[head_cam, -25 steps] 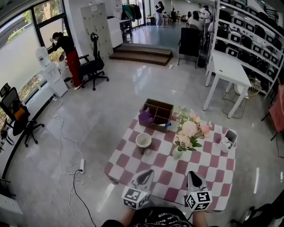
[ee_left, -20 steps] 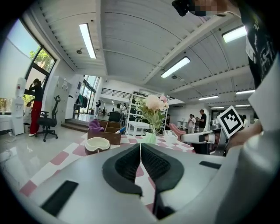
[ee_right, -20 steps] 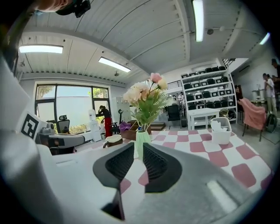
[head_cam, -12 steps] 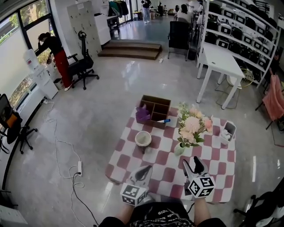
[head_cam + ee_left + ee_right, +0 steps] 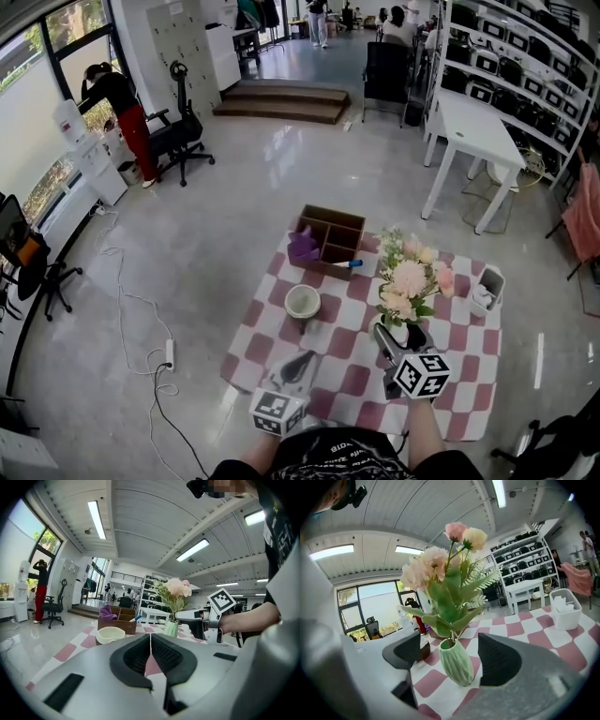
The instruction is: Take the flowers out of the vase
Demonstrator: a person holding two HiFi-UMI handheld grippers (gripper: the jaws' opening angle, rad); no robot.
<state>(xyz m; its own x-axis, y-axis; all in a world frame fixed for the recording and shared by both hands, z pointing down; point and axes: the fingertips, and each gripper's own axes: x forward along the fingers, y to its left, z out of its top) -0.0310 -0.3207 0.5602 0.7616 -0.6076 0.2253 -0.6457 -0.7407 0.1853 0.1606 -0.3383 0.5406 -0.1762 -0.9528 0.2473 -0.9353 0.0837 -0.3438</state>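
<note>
My right gripper [image 5: 397, 339] has come forward from the near edge of the surface [image 5: 450, 398], and its jaws have just been opening. They now stand released on either side of the green ribbed vase [image 5: 456, 663]. In the right gripper view I see bare cloth between each pad and the vase wall, so nothing is grasped yet. The vase stands upright, nearer the right edge than the left and about midway between the near and far edges. The flowers [image 5: 409, 277] are all in it, pink and cream heads above the leaves, so the task proper has not begun. My left gripper [image 5: 298, 366] hangs over the near edge left of the middle, jaws clenched together on nothing. I read this as the set-up: the right jaws close on the vase to steady it, and the left comes across for the stems. The vase looks light and top-heavy, so a careless squeeze or nudge could tip it.
</note>
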